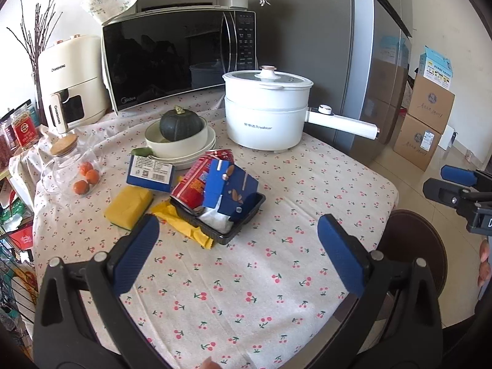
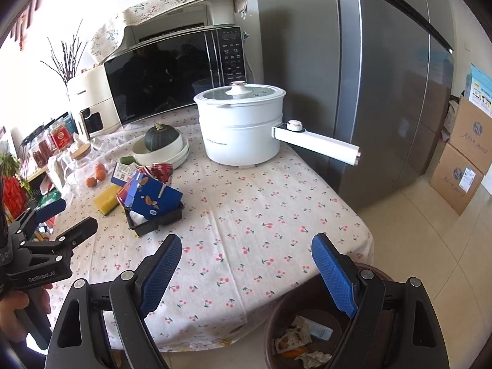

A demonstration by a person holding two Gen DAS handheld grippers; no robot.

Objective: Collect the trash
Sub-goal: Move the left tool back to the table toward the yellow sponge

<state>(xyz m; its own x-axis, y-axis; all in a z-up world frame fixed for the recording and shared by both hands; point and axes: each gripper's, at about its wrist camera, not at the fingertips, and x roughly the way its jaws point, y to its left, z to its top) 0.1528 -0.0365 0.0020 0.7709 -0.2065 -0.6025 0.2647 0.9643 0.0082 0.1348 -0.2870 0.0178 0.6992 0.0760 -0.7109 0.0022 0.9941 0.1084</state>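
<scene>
Along the counter's (image 1: 307, 184) left edge lay a clear glass jar (image 1: 66, 166) on its side with a cork lid, three small oranges (image 1: 86, 178) inside it. Behind it, at the back left corner, stood a cream air fryer (image 1: 72, 80), then one black microwave (image 1: 178, 58) along the back edge with a flowered cloth draped over the appliance on top. In front of the microwave sat stacked white bowls (image 1: 181, 144) with one dark green squash (image 1: 181, 124) in the top bowl, and to their right one white electric pot (image 1: 264, 110), its long handle reaching past the counter's right edge toward the grey fridge (image 1: 369, 77).

The trash sat near the middle of the counter: one black plastic tray (image 1: 227, 224) holding a red can (image 1: 192, 184), a blue carton (image 1: 229, 187) and some white crumpled paper, with a yellow wrapper (image 1: 187, 227) poking out from under its near side. Just left of it lay one yellow sponge (image 1: 129, 204) and one blue box (image 1: 150, 172) with a label.

Below the counter's near right corner stood a brown bin (image 2: 276, 323) with scraps and wrappers already in it.

My left fingers (image 1: 236, 255) were spread wide over bare cloth in front of the tray, touching nothing. My right fingers (image 2: 246, 273) were also apart and empty, above the counter's near edge and the bin.
</scene>
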